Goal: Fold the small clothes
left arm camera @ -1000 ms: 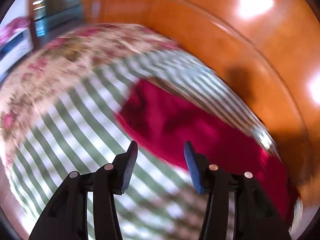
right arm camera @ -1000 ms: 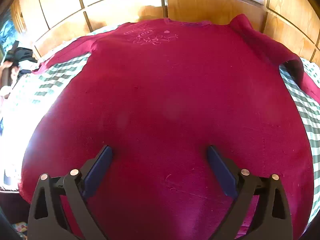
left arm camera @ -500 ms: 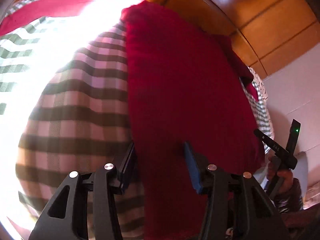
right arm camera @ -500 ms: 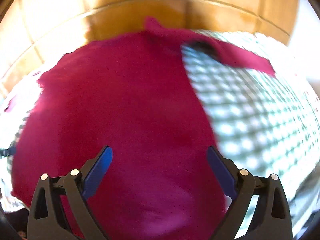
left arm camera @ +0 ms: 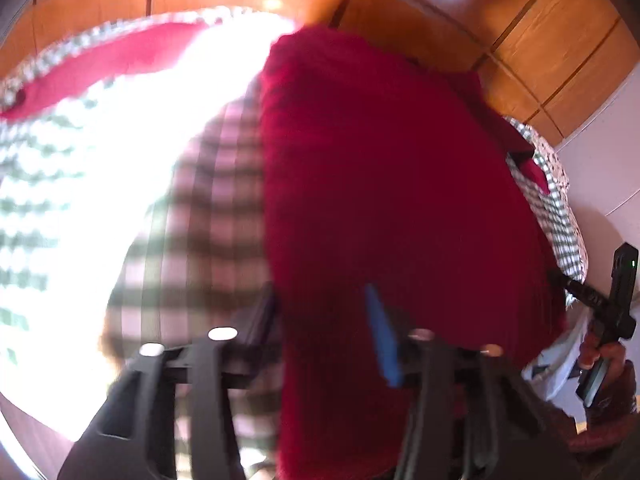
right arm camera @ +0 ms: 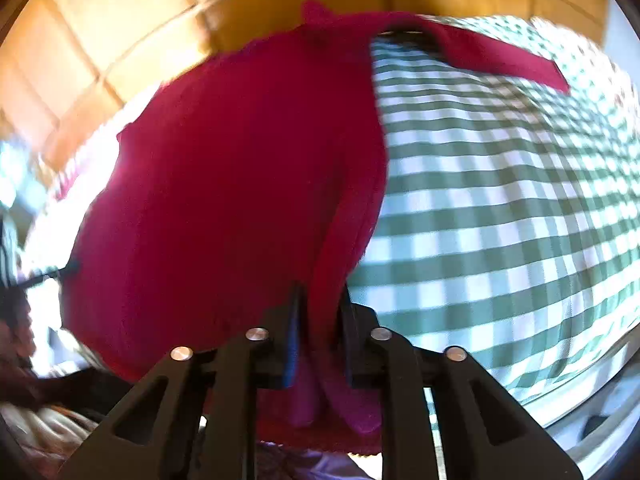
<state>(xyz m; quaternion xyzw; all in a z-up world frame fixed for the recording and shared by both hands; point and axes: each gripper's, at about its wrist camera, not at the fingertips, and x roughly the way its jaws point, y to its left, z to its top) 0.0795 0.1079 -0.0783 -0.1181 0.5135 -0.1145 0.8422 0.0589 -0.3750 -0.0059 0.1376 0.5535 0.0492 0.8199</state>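
Left view: a checked cloth [left arm camera: 208, 208] covers the surface, wood panelling [left arm camera: 532, 36] behind; the left claw [left arm camera: 326, 332] is spread, astride the red sweater [left arm camera: 392, 184] side edge. Right view: the right claw [right arm camera: 318, 344] pinches the sweater's [right arm camera: 224, 184] bunched hem at the near edge, bare cloth [right arm camera: 500, 216] alongside.

The black left claw [left arm camera: 326, 330] is holding its blue-padded fingers [left arm camera: 382, 336] apart, while the black right claw [right arm camera: 318, 350] is pinching fabric between nearly closed fingers.
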